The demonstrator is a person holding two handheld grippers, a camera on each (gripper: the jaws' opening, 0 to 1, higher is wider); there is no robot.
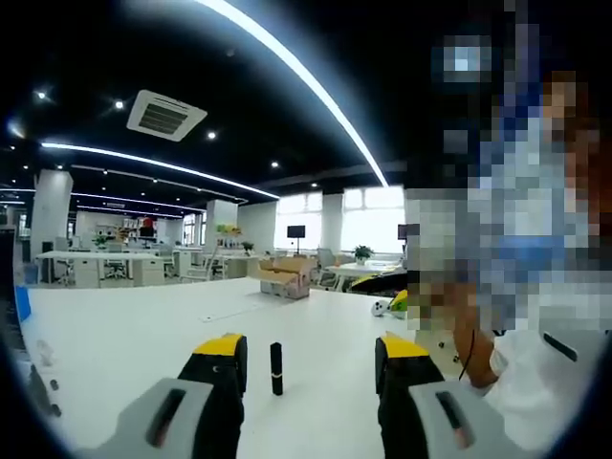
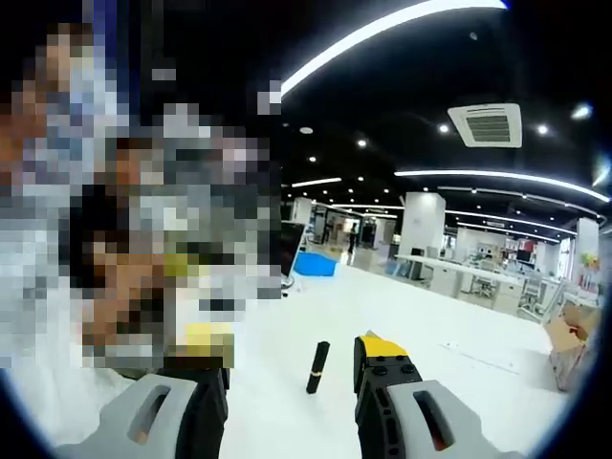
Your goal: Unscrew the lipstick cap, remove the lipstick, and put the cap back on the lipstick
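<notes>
Nearest to you in the left gripper view are the grey, yellow-tipped jaws of your left hand-held gripper (image 1: 311, 352), spread wide apart and holding nothing. Between them, a little farther out, the black lipstick (image 1: 276, 368) stands upright on the white bench (image 1: 134, 330), touching neither jaw. Your right hand-held gripper (image 2: 295, 346) is likewise spread apart and empty in the right gripper view; there the lipstick (image 2: 317, 367) appears between its jaws, leaning slightly in the picture, clear of both.

Around you the bench runs broad and white. At its far side in the left gripper view sits a cardboard box (image 1: 286, 277), with a potted plant (image 1: 362, 253) beyond it by the windows. Overhead you have a black ceiling with long light strips (image 1: 296, 76) and a square air vent (image 1: 165, 115). A blue bin (image 2: 315, 264) sits far off in the right gripper view.
</notes>
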